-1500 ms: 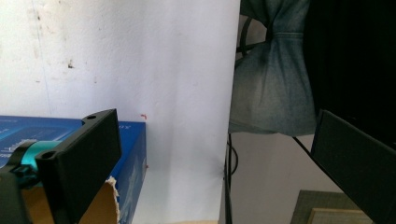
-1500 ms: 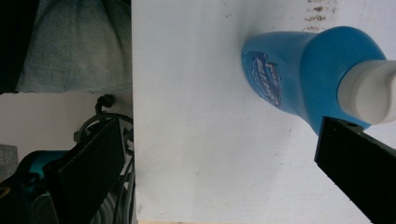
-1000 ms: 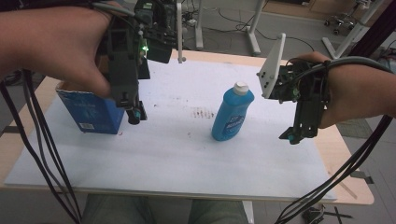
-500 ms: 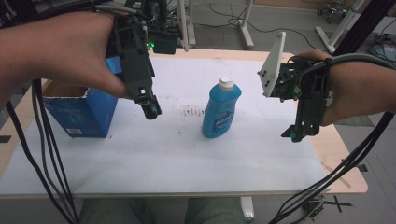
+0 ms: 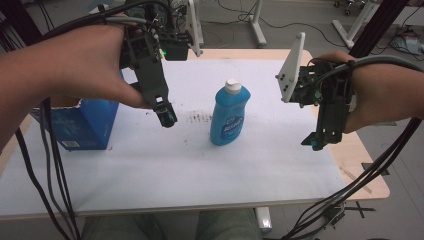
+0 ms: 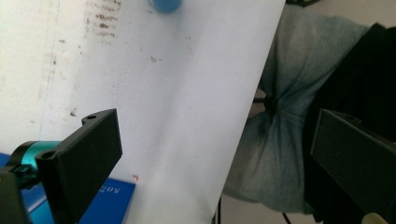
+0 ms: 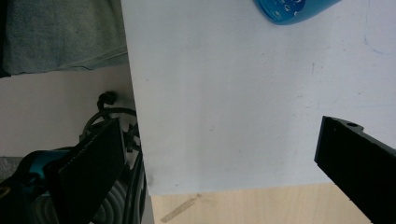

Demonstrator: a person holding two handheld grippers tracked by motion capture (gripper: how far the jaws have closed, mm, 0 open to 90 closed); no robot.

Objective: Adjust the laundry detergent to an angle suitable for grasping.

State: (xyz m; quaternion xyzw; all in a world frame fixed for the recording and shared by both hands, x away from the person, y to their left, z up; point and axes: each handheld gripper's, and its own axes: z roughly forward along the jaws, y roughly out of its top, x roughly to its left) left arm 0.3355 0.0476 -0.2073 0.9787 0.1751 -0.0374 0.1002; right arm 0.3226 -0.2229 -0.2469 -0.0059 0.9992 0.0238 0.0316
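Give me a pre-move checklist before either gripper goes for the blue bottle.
1. Blue bottle upright, white cap on: ok.
2. Left gripper jaws wide apart, nothing between them: ok.
3. Right gripper jaws wide apart, nothing between them: ok.
4. Both grippers apart from the bottle, one on each side in the high view: ok.
5. Blue box apart from the bottle, off to its left: ok.
6. Cap screwed tight: cannot tell.

Bottle (image 5: 229,116) right of box (image 5: 85,122)
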